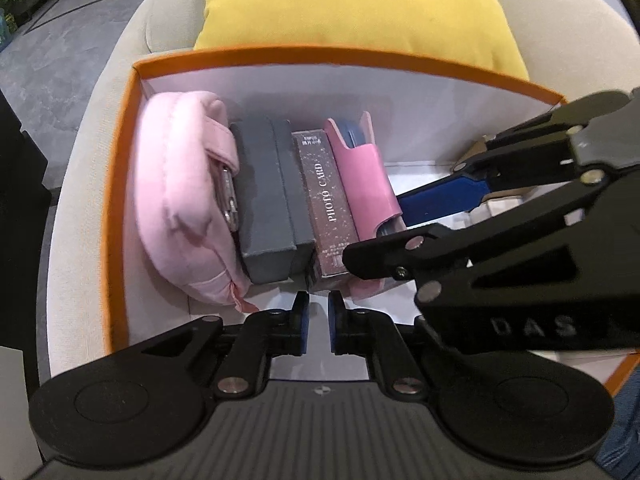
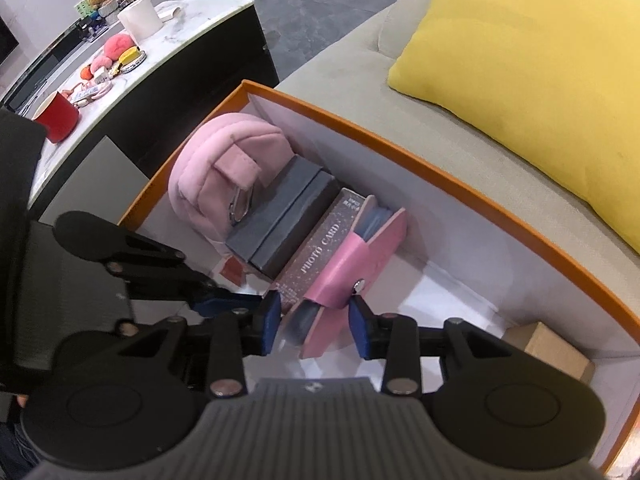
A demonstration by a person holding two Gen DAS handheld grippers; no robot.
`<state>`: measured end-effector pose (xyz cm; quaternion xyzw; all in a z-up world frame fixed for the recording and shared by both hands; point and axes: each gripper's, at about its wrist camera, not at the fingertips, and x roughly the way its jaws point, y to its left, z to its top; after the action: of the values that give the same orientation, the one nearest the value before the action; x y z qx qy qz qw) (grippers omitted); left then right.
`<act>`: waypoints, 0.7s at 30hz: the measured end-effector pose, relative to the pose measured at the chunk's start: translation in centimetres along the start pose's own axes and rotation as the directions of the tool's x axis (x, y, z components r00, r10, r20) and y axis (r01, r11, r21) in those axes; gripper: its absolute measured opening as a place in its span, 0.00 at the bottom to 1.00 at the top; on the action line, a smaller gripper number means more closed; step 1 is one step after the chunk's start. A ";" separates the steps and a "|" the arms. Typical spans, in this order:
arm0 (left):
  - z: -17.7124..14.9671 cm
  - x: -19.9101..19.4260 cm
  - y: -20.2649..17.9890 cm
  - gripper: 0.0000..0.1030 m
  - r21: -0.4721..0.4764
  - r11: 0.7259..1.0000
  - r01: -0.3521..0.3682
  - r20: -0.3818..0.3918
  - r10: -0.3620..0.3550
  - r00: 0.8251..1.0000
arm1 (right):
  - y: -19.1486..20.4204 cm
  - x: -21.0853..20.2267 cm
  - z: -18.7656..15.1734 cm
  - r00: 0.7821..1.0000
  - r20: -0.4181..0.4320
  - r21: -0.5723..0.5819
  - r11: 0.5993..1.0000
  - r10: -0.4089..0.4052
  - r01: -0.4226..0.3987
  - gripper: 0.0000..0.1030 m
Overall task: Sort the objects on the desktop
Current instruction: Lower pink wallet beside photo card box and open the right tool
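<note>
An orange box [image 1: 120, 184] with a white inside stands on a beige sofa. Along its left side lie a pink plush pouch [image 1: 180, 208], a grey box [image 1: 268, 200], a "PHOTO CARD" box [image 1: 324, 196] and a pink snap case [image 1: 360, 176]. My right gripper [image 2: 316, 320] reaches down into the box and is shut on the near end of the pink case [image 2: 340, 272], which leans on the photo card box [image 2: 316, 256]. My left gripper [image 1: 319, 320] hovers just in front of the row, shut with nothing between its blue pads.
A small cardboard box [image 2: 548, 348] sits in the box's right corner. A yellow cushion [image 2: 540, 80] lies on the sofa [image 2: 340, 52] behind. To the left stands a marble-topped table [image 2: 192, 28] with a red cup [image 2: 56, 118], a paper roll [image 2: 138, 18] and small toys.
</note>
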<state>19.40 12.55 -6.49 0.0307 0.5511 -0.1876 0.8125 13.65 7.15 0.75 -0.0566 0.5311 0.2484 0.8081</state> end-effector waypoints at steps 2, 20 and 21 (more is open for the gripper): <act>-0.2 -0.5 0.1 0.09 -0.007 1.000 0.000 0.001 0.000 1.000 | -0.1 -0.1 -0.1 1.000 0.003 0.012 1.000 0.000 -0.001 0.39; -0.7 -3.1 -0.3 0.10 -0.054 0.998 0.028 0.056 -0.025 0.998 | -1.0 -0.5 0.2 0.994 -0.006 0.171 0.980 -0.106 0.105 0.22; -0.7 -3.1 -0.4 0.10 -0.055 0.998 0.031 0.060 -0.028 0.998 | -0.6 -0.6 0.3 0.991 -0.012 0.163 0.978 -0.131 0.131 0.22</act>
<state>17.67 13.20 -3.87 -0.0055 0.5323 -0.1849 0.8261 14.01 6.48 1.32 -0.0250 0.5453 0.1501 0.8243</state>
